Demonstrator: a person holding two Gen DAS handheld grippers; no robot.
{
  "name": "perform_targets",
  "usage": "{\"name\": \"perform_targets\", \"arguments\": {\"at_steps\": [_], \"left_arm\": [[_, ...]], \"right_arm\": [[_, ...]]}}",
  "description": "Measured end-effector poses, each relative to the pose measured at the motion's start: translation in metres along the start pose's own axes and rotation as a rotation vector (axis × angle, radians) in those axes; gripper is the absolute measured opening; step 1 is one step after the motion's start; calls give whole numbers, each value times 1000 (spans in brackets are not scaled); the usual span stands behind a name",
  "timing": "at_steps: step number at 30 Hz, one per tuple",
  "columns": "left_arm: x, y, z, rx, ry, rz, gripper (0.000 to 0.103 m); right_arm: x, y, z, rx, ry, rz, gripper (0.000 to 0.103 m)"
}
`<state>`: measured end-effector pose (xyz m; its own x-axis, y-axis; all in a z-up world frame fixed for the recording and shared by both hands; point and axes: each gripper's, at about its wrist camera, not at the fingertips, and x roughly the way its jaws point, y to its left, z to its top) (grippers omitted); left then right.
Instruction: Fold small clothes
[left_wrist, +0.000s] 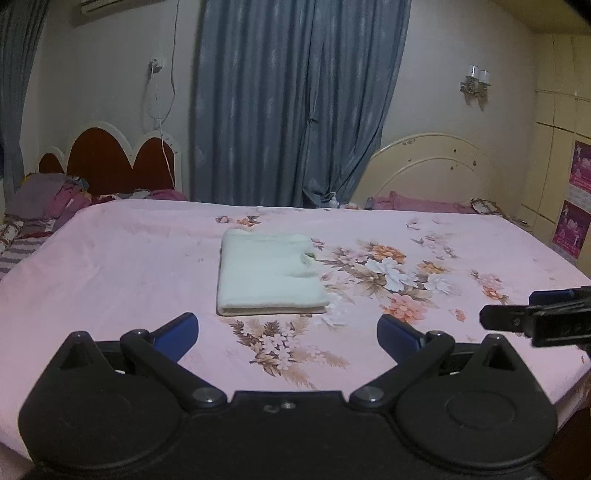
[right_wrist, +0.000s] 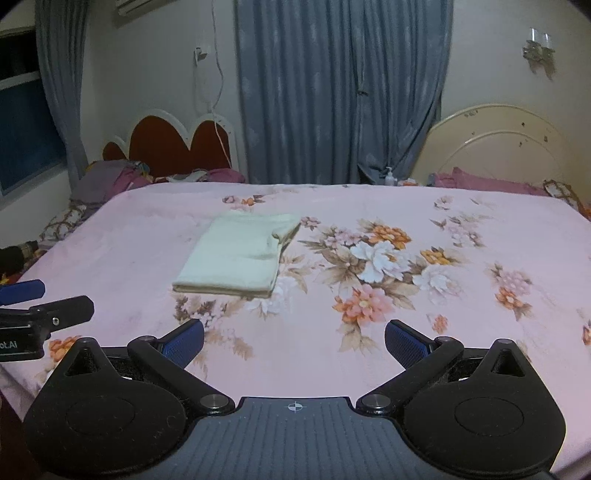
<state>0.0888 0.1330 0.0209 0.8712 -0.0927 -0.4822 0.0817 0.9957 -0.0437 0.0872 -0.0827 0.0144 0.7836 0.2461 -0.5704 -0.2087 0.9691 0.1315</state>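
A small pale garment (left_wrist: 267, 275) lies folded into a neat rectangle on the bed (left_wrist: 110, 266), on the pink floral sheet, at about 12 o'clock from the left tongs (left_wrist: 287, 338) and nearer 11 o'clock from the right tongs (right_wrist: 294, 341). Both pairs of tongs stand wide open with nothing between their blue pads, held apart from the garment and clear of the sheet. In the left wrist view the right tongs poke in at 3 o'clock, cut off by the frame edge; in the right wrist view the left tongs enter at 9 o'clock, likewise only partly seen. A small greenish mark sits on the garment's right edge, too blurred to identify. Beyond the bed, at 12 o'clock, hangs a grey-blue curtain (left_wrist: 295, 99). A red headboard (left_wrist: 107, 162) stands at 10 o'clock with heaped clothes (left_wrist: 55, 199) whose pieces I cannot tell apart, and a cream headboard (left_wrist: 432, 170) at 2 o'clock. The person's hands stay hidden behind the cameras.
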Motion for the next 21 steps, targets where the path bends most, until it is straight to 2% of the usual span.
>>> {"name": "perform_targets", "arguments": {"at_steps": [11, 21], "left_arm": [[-28, -9, -7, 11, -24, -6, 103], [-32, -14, -9, 15, -34, -1, 103]], "right_arm": [[-31, 8, -12, 6, -22, 10, 103], [-40, 6, -15, -3, -30, 6, 103]]}}
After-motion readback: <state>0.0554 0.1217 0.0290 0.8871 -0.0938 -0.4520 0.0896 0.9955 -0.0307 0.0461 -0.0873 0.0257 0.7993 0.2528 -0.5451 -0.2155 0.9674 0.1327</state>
